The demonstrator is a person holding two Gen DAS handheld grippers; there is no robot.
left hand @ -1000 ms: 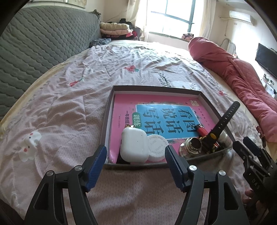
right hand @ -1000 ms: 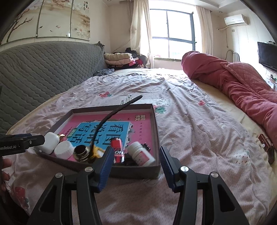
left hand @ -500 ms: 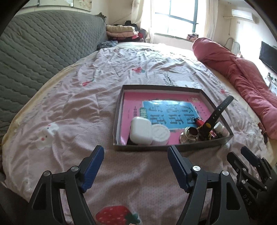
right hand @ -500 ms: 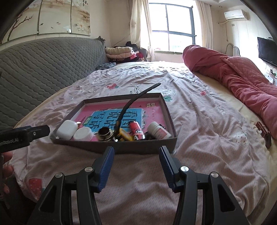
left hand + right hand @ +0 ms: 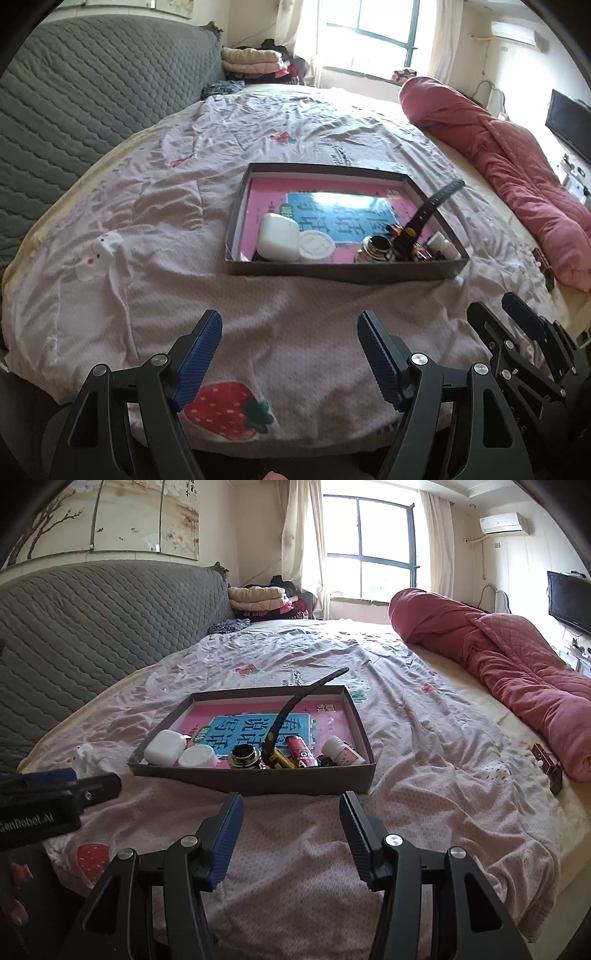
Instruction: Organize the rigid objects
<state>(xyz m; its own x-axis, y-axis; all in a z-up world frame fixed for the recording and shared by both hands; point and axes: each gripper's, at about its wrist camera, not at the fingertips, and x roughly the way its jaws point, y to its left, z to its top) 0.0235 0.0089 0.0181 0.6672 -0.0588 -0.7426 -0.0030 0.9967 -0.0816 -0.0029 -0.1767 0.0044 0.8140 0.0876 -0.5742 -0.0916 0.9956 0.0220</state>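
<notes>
Now both the left gripper (image 5: pixel 289 354) and right gripper (image 5: pixel 291 832) hang released and empty short of the tray (image 5: pixel 255 780), whose light, hard, smooth case (image 5: pixel 165 747) wants gripping across its flat sides

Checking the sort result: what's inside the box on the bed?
In the box: pink book, white case, white lid, metal jar, black strap, red lighter, white bottle. Anything under them is hidden.
</notes>
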